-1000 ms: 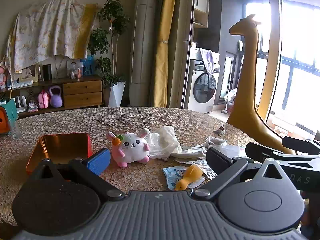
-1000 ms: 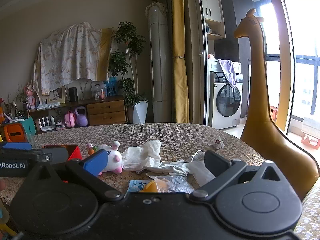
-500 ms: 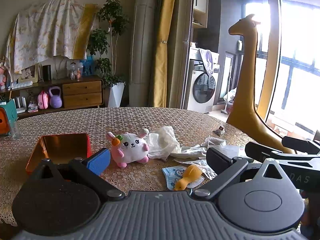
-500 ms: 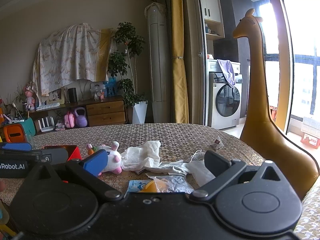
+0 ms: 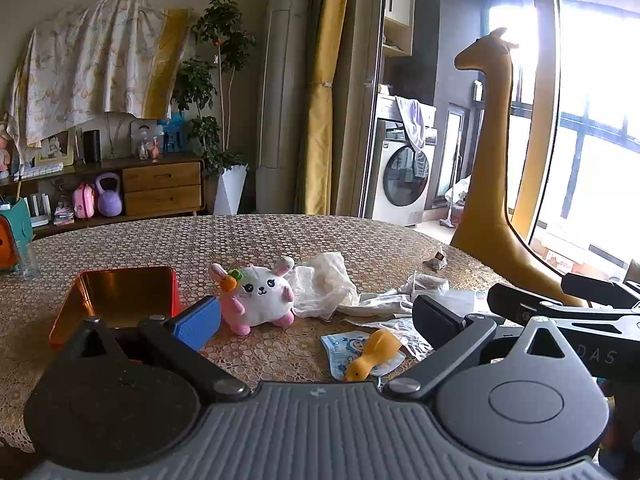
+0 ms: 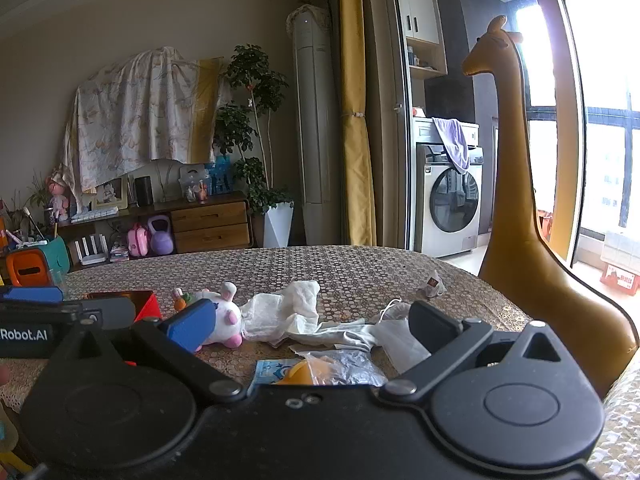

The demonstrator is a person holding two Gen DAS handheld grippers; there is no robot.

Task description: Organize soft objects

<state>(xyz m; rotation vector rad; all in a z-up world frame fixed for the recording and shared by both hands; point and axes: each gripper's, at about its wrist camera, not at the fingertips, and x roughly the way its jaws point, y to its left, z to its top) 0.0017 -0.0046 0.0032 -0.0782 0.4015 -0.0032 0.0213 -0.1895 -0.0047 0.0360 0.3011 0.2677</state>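
Nothing has been picked up yet, so this looks like the very start of the sorting. Both tools are held low at the near edge of the table (image 5: 280, 236), above the cloth. The left gripper (image 5: 316, 322) is spread wide with nothing between its fingers, and the same goes for the right gripper (image 6: 308, 328), whose gap frames the white cloths at lower centre of its view.

The plush bunny (image 5: 258, 294) is seen just left of centre in the left wrist view, resting on the table right beside the open orange tin (image 5: 116, 296) at lower left. The tin is presumably where the soft things are meant to end up, though that's only a guess. The bunny is a squat blob with no real long axis; its face is turned toward the camera and its ears tip up and outward. A crumpled white cloth (image 5: 324, 284) is touching it on the right.

The small yellow duck (image 5: 374, 354) at lower centre does have a long axis, running from upper right down to lower left, head end nearest the camera. It's lying on a blue printed packet (image 5: 340, 352).

For the next move, an approach to the bunny would probably be called for, with the fingers closed across its body. Being squashy, it could be pinched from almost any angle.
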